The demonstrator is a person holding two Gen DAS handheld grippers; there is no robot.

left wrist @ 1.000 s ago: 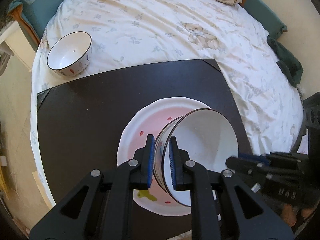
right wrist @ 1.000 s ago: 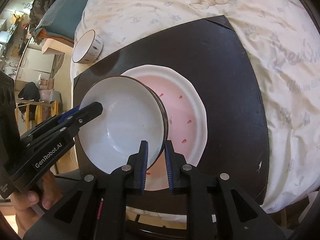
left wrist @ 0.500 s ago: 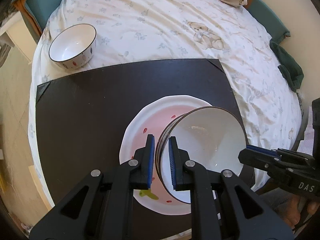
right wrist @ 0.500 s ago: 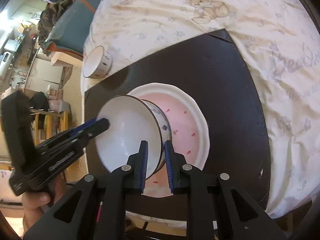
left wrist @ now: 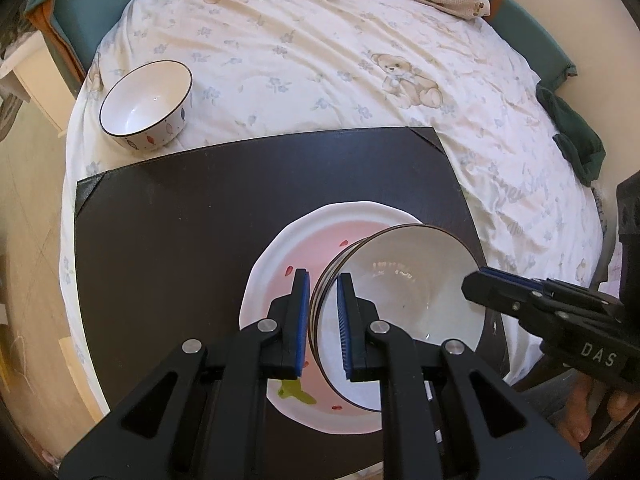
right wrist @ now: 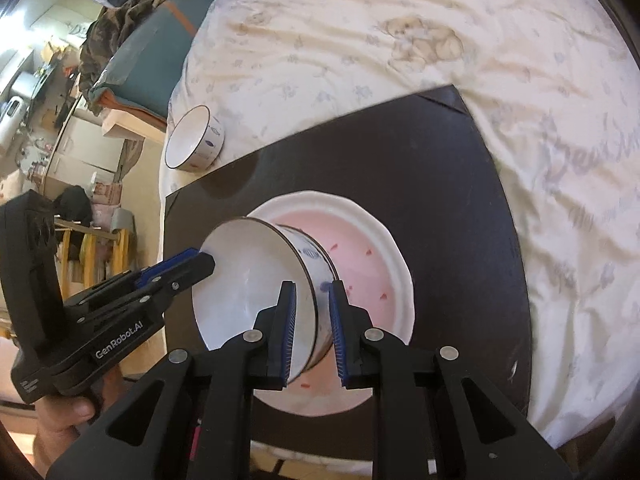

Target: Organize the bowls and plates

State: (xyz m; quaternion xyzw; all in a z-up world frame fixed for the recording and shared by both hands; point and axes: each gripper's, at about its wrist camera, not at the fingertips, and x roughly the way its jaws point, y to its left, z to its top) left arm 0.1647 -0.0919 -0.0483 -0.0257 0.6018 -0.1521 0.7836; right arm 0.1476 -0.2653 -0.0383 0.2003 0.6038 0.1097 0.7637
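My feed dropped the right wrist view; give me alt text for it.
The right gripper and the left gripper each clamp the rim of a tilted white ceramic bowl over a pink-centred white plate on a dark brown mat. A second dark-rimmed white bowl sits on the teddy-bear-print bedsheet beyond.

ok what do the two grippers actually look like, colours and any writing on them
Both are matte black plastic with silver screws and blue ribbed pads lining the jaws. The left gripper carries white "GenRobot.AI" lettering on its side, seen from the right wrist; the right gripper shows white "DAS". Bare skin, no sleeves or cables visible.
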